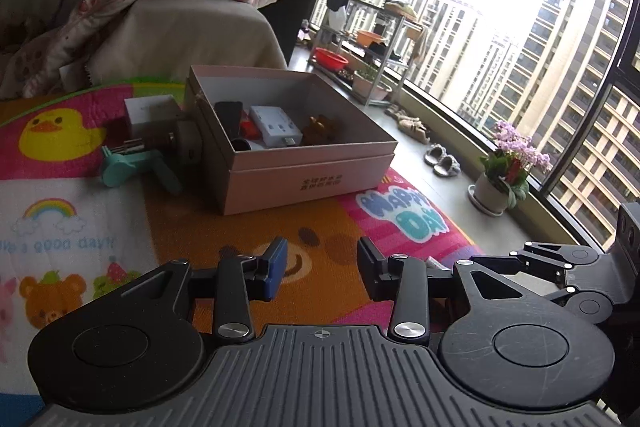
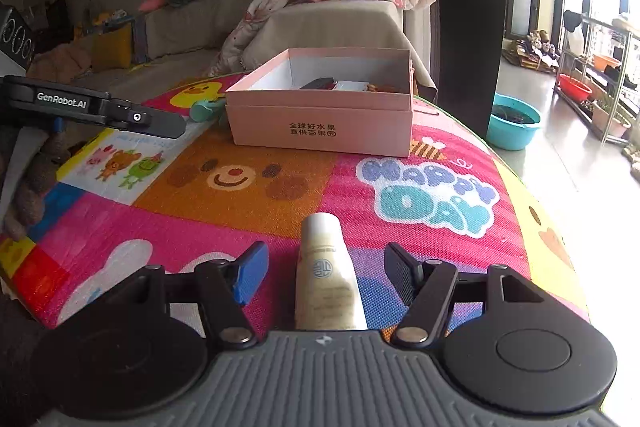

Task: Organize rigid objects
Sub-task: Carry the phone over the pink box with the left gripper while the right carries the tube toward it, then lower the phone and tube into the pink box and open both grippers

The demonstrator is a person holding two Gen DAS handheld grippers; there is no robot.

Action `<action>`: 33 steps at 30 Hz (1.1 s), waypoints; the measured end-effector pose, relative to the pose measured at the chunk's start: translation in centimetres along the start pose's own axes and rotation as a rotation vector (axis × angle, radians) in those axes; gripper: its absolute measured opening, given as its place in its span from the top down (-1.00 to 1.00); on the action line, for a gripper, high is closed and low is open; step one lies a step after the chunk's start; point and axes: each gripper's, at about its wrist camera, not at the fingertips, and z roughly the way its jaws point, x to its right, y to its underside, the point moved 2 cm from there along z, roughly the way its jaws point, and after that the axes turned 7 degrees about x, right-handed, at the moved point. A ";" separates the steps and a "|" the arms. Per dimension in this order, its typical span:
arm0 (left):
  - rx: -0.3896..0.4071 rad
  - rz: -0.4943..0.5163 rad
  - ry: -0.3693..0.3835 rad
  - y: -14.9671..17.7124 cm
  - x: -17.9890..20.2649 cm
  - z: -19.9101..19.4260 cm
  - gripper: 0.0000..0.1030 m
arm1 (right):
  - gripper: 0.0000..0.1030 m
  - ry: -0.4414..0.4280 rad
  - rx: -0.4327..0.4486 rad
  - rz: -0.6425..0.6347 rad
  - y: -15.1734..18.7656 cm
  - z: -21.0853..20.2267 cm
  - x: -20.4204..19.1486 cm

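Left wrist view: the left gripper (image 1: pixel 322 267) hangs open over the play mat (image 1: pixel 248 227) — ahead, the pink box (image 1: pixel 296 167) holds small items (a teal tool (image 1: pixel 136 163) lies beside it). Right wrist view: the right gripper (image 2: pixel 326 277) is spread, empty, around a cream tube (image 2: pixel 326 275) lying on the mat — the box stands well beyond.

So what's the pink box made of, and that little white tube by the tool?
The pink box looks like cardboard with a matte paper finish: thin, straight walls, sharp folded corners, printed writing on the front. The white tube between the open right tool fingers looks like soft plastic with a slight sheen; its body flattens toward the near end, like a squeeze tube, though I can't be certain.
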 end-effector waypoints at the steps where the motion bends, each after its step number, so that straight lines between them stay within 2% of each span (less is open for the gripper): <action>1: -0.007 0.013 -0.003 0.3 0.1 -0.1 0.18 | -0.22 0.001 -0.028 0.005 0.1 0.8 0.2; 2: -0.013 0.030 -0.009 0.6 0.3 -0.2 0.18 | -0.17 -0.004 -0.049 0.017 0.2 1.3 0.3; 4: -0.021 0.054 -0.012 1.0 0.3 -0.3 0.18 | 0.17 -0.005 -0.093 0.035 0.4 2.4 0.7; 5: -0.025 0.058 -0.012 1.2 0.2 -0.3 0.18 | 0.27 0.009 -0.090 0.025 0.3 2.5 0.6; 8: -0.035 0.037 -0.008 1.7 -0.5 -0.1 0.18 | 0.32 -0.002 -0.073 0.041 -1.0 2.4 0.5; 10: -0.040 0.018 -0.016 1.8 -1.1 0.1 0.18 | 0.48 -0.009 -0.042 0.048 -2.7 2.4 0.4; 12: -0.044 -0.001 -0.021 2.0 -1.7 0.3 0.18 | 0.48 -0.009 0.000 0.049 -5.0 2.4 0.3; 17: -0.045 -0.048 -0.035 2.5 -3.2 0.3 0.18 | 0.49 -0.022 0.166 0.038 -13.5 3.5 0.3; 21: -0.037 -0.082 -0.055 2.7 -4.7 -0.1 0.18 | 0.50 -0.016 0.227 0.075 -19.0 6.5 0.8; 24: -0.031 -0.114 -0.085 2.8 -6.3 -0.3 0.18 | 0.50 0.030 0.256 0.045 -21.3 9.2 0.5; 27: -0.028 -0.148 -0.113 3.0 -7.8 -0.7 0.18 | 0.50 0.059 0.193 0.035 -22.0 12.6 0.4; 32: -0.019 -0.203 -0.133 3.4 -9.8 -1.1 0.25 | 0.49 0.023 0.015 0.060 -20.1 16.7 1.0; 33: -0.016 -0.210 -0.132 3.4 -10.0 -1.1 0.25 | 0.49 0.019 0.001 0.075 -19.6 16.9 1.2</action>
